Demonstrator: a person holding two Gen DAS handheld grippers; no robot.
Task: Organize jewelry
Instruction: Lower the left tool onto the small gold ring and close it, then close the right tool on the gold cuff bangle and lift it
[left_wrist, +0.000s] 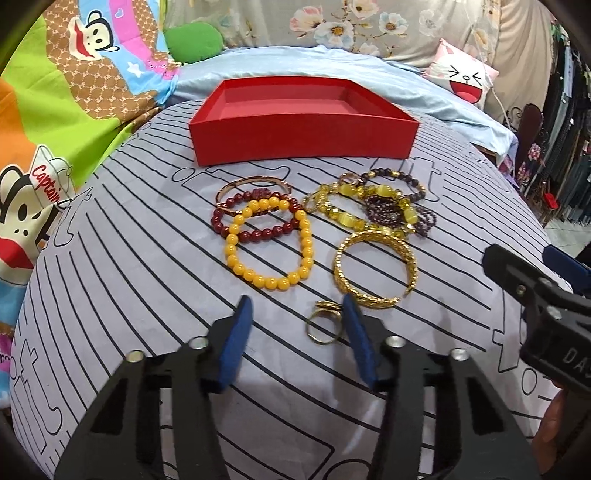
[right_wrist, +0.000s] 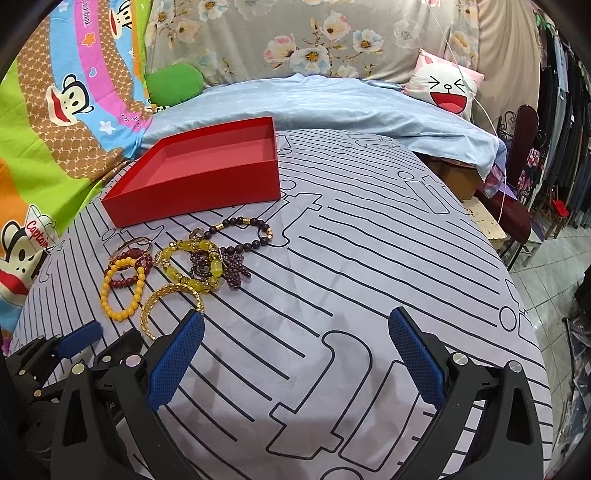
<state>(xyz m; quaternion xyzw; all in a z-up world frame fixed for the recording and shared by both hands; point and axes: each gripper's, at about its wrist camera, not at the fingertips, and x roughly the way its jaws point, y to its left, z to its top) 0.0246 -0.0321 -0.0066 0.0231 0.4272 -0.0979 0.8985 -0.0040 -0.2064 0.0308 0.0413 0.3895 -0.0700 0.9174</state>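
An empty red box stands at the back of the striped cloth; it also shows in the right wrist view. In front of it lie a yellow bead bracelet, a dark red bead bracelet, a gold bangle, a yellow stone bracelet, purple beads and a small gold ring. My left gripper is open, low over the cloth, its right finger beside the ring. My right gripper is open and empty over bare cloth, right of the jewelry.
A light blue sheet and a pink cartoon pillow lie behind the box. A colorful monkey-print cloth hangs on the left. The bed edge, a dark chair and tiled floor are on the right.
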